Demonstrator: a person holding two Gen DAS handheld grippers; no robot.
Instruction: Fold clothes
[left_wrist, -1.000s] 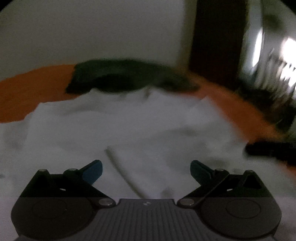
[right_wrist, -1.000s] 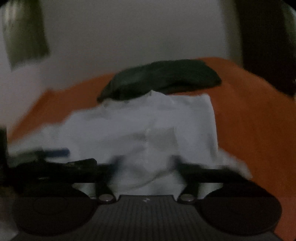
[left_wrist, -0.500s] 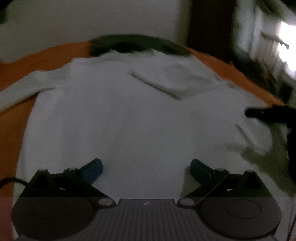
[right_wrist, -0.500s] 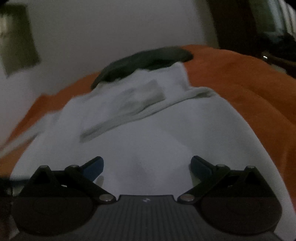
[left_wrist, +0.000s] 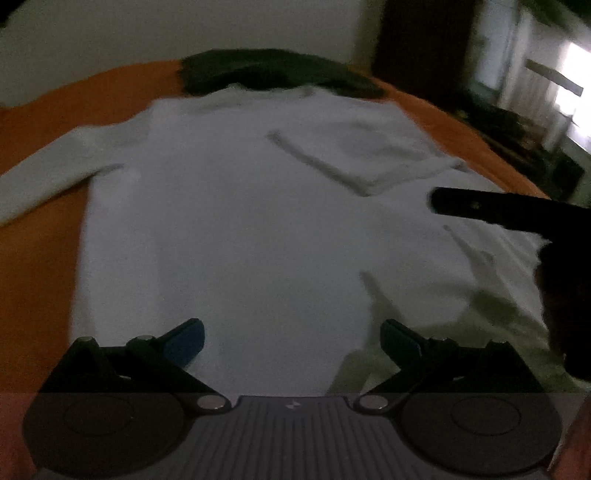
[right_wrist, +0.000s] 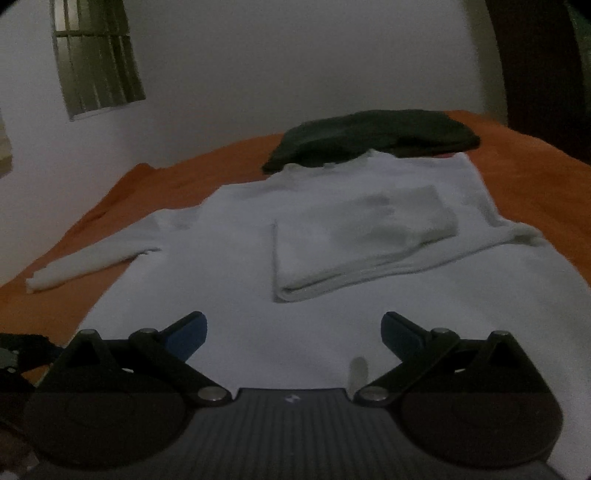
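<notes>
Left wrist view: pale long-sleeved top (left_wrist: 229, 229) spread flat over an orange bed (left_wrist: 40, 122), filling the middle of the frame, body smoothed out, presumably to give clean fold lines. One sleeve (left_wrist: 55, 166) stretched out toward the left edge; the other (left_wrist: 369, 151) already laid back across the chest at upper right, apparently the first fold. Left tongs (left_wrist: 291, 338) at bottom centre, spread wide and holding nothing, low over the hem, likely lined up for the next grab. Dark tip of the right tongs (left_wrist: 480, 206) reaching in from the right edge above the cloth; contact with the fabric impossible to judge. Creases (left_wrist: 465, 251) in the cloth at right, worth flattening before any further fold.

Right wrist view: same top (right_wrist: 229, 288) seen from nearer the hem, folded sleeve (right_wrist: 362, 236) lying as a flat band right of centre, loose sleeve (right_wrist: 92, 258) trailing to the left on the bedcover (right_wrist: 535, 177). Right tongs (right_wrist: 293, 332) at bottom centre, likewise gaping wide and empty over the lower cloth. Dark heap of clothing (right_wrist: 369, 136) at upper centre, touching or overlapping the collar end, a possible snag when the top is folded upward. Barred window (right_wrist: 96, 55) at upper left, plain wall (right_wrist: 295, 66) behind. Room dim, edges soft.
</notes>
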